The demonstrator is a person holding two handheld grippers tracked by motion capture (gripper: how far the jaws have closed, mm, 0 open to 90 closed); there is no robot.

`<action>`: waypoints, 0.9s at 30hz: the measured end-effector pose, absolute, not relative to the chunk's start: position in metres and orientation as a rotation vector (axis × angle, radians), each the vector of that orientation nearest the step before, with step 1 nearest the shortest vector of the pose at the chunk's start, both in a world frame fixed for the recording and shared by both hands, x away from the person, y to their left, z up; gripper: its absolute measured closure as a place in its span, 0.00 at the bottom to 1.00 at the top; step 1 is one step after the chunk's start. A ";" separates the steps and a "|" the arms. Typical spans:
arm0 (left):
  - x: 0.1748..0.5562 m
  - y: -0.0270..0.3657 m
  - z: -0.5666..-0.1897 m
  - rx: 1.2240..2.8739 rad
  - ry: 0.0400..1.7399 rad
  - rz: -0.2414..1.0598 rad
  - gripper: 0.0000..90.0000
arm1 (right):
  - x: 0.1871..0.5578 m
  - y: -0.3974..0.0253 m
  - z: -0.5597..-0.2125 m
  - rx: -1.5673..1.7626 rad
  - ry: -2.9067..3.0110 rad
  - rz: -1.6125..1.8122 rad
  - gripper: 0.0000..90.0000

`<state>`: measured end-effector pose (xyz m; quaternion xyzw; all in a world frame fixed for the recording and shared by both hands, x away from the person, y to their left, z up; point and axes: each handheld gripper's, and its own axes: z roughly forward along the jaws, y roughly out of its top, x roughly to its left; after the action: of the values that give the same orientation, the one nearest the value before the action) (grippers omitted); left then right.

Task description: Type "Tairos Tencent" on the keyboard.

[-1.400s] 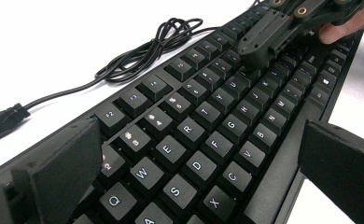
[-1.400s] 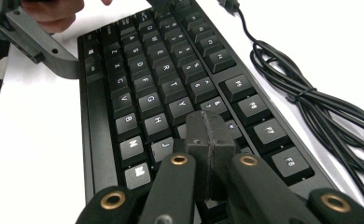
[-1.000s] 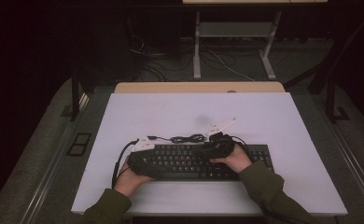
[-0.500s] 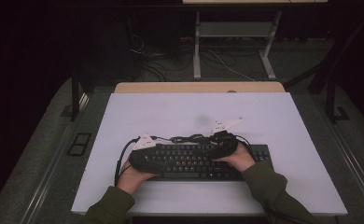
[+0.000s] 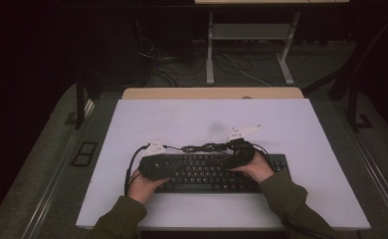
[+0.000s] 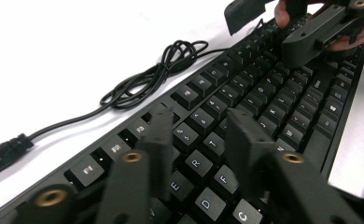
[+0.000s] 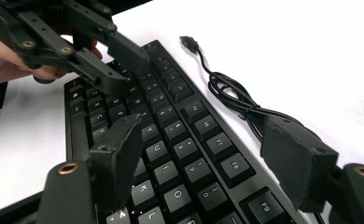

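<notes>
A black keyboard point(image 5: 207, 174) lies on the white table point(image 5: 207, 117), with its bundled cable point(image 5: 205, 147) coiled just behind it. My left gripper point(image 5: 174, 168) hovers low over the keyboard's left half, pointing right. In its own view, the left gripper point(image 6: 196, 140) has its jaws a little apart above the letter keys point(image 6: 203, 161), holding nothing. My right gripper point(image 5: 226, 162) hangs over the right half and points left. In its own view, the right gripper point(image 7: 203, 154) has its jaws spread wide across the key rows point(image 7: 171, 154). The two grippers face each other.
The cable's USB plug point(image 7: 188, 42) lies loose on the table behind the keyboard. A wooden desk edge point(image 5: 212, 92) borders the table's far side, with a metal stand point(image 5: 209, 55) and floor cables beyond. Bare white surface surrounds the keyboard.
Both hands stay over the keyboard. The right gripper has shifted and tilted slightly, and the left has hardly moved.
</notes>
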<state>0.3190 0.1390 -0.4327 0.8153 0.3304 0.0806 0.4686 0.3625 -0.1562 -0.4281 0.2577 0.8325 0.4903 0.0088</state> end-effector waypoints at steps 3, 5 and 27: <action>0.321 0.137 -0.433 2.013 0.811 0.181 0.85 | 0.363 -0.157 -0.428 0.807 2.601 1.530 0.32; 0.321 0.136 -0.433 2.020 0.816 0.178 0.92 | 0.363 -0.158 -0.427 0.809 2.600 1.531 0.32; 0.323 0.130 -0.438 2.087 0.818 0.150 0.99 | 0.363 -0.159 -0.427 0.813 2.595 1.530 0.32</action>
<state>0.3235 0.1303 -0.4377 0.8375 0.3283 0.0601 0.4327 0.3630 -0.1589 -0.4271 0.2607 0.8317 0.4902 0.0106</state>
